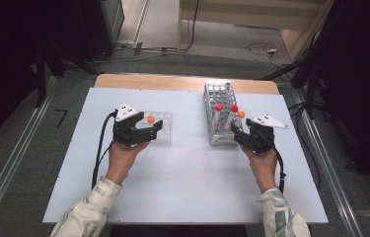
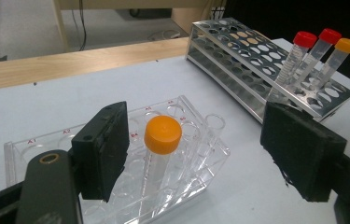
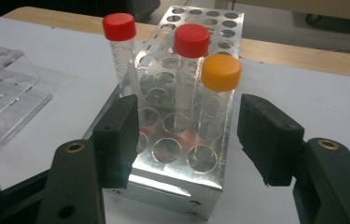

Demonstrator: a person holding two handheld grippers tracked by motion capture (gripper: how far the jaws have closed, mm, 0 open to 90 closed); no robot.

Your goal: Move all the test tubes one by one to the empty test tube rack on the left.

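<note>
High view: the left gripper (image 1: 157,129) sits at the near edge of the clear plastic rack (image 1: 165,136), which lies on the white table (image 1: 182,187) left of centre; an orange-capped tube (image 1: 150,119) stands in that rack. The right gripper (image 1: 236,132) is at the near end of the metal rack (image 1: 211,98), which holds two red-capped tubes (image 1: 218,107) and a second orange-capped tube (image 1: 241,114). Left gripper view: the jaws stand spread, one on each side of the orange-capped tube (image 2: 162,135) in the clear plastic rack (image 2: 18,149); the pads do not touch it. The metal rack (image 2: 228,42) stands well apart, farther back on the table. Right gripper view: the jaws stand spread before the near end of the metal rack (image 3: 182,186), nothing pinched between them. The second orange-capped tube (image 3: 220,73) stands upright just beyond the jaws, beside the two red-capped tubes (image 3: 191,41).
</note>
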